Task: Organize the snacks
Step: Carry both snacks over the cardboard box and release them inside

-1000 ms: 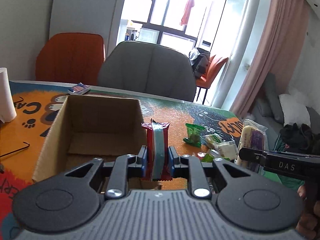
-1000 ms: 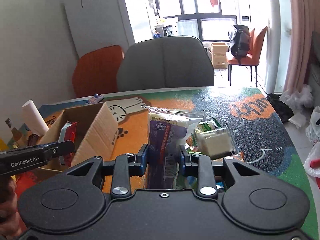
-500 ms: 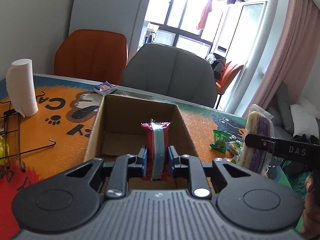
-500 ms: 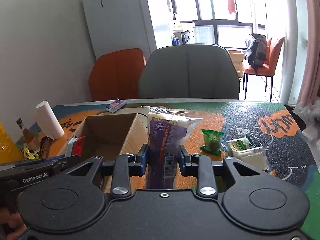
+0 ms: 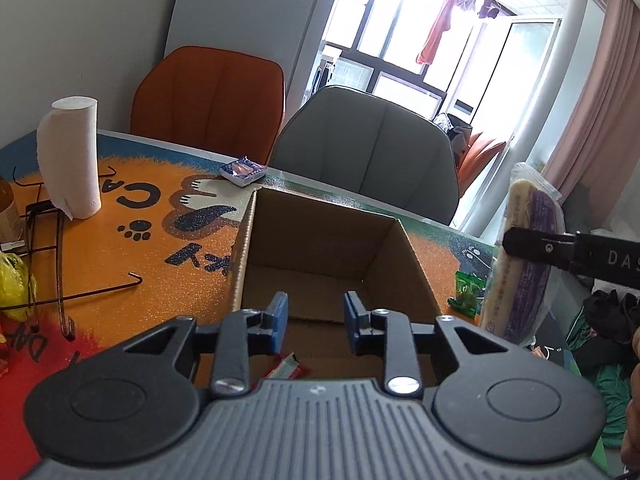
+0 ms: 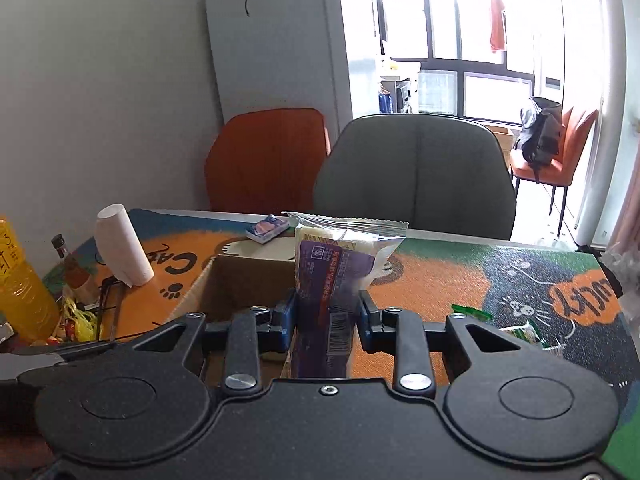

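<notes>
A plain pale grey wall (image 6: 100,92) closes the left side, with a tall white panel (image 6: 276,48) leaning against it. Behind the table stand an orange upholstered chair (image 5: 208,100) and a grey padded chair (image 5: 368,152), side by side. Bright daylight pours through the dark-framed windows (image 6: 472,32); red laundry (image 5: 436,32) hangs up there. A pink curtain (image 5: 596,92) drops down the right, and another orange chair (image 6: 560,148) carries a dark backpack (image 6: 538,128).
</notes>
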A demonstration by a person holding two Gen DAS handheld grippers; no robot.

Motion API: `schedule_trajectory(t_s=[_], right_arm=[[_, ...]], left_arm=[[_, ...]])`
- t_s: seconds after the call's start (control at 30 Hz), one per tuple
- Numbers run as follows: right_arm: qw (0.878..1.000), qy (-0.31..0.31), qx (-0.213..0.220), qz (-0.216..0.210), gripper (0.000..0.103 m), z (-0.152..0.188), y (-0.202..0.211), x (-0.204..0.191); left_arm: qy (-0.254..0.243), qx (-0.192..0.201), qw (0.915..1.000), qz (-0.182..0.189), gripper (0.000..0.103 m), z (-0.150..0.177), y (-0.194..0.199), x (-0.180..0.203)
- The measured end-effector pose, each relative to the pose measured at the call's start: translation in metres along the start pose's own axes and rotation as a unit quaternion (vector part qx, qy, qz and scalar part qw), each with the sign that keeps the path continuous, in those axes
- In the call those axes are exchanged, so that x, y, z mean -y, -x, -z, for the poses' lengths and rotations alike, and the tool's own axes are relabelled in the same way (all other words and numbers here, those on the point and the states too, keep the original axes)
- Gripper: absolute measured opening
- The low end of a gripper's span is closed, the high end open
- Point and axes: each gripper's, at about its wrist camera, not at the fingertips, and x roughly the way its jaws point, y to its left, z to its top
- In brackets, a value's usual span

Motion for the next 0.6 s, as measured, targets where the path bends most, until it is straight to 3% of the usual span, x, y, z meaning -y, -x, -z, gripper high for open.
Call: schedule_trajectory(t_s=[0.37, 0.47, 0.6], right_arm=[[0.999, 0.009, -0.006, -0.031, 0.030, -0.010, -0.016, -0.030], [0.999, -0.003, -0.015, -0.047, 0.035, -0.009, -0.018, -0.030], [0.999, -0.003, -0.012, -0.034, 0.040, -0.007, -0.014, -0.026]], left_arm=[[0.017, 0.006, 0.9998, 0.000, 0.047, 0.000, 0.009, -0.020], [0.020, 0.006, 0.9998, -0.002, 0.050, 0.000, 0.011, -0.022], [0.022, 0.006, 0.9997, -0.011, 0.068, 0.000, 0.014, -0.021]])
